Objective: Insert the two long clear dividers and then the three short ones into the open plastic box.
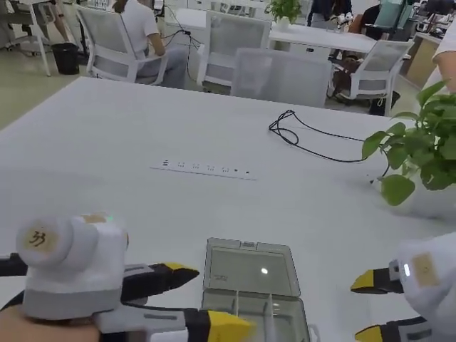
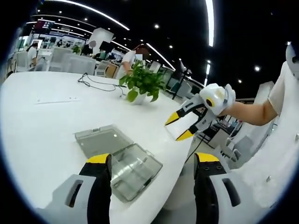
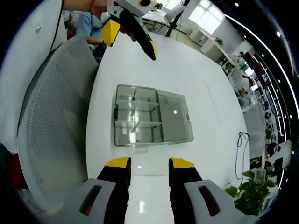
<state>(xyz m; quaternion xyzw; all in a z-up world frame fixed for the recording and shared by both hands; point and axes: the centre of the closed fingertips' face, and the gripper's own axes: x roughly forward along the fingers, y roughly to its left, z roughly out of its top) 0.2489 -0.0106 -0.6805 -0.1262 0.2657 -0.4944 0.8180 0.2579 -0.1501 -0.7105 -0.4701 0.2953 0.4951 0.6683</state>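
Left tongs are gaping wide with nothing between the jaws, hovering just left of the box near the front edge of the bench. In the left gripper view one jaw is overlapping the corner of the box base while the other is hanging past the bench edge. Right tongs are also standing open and gripping nothing, held off to the box's right and clear of it. In the right gripper view their jaws are pointing toward the box from above.

The box is lying open and flat on the bench, its lid folded back on the far side and resting on the surface. Clear dividers are standing inside the base, crossing to split it into compartments. How many there are I cannot tell.

Farther back, a white power strip is lying flat mid-bench. A black cable is looping beyond it, and a leafy plant is sitting at the right edge.
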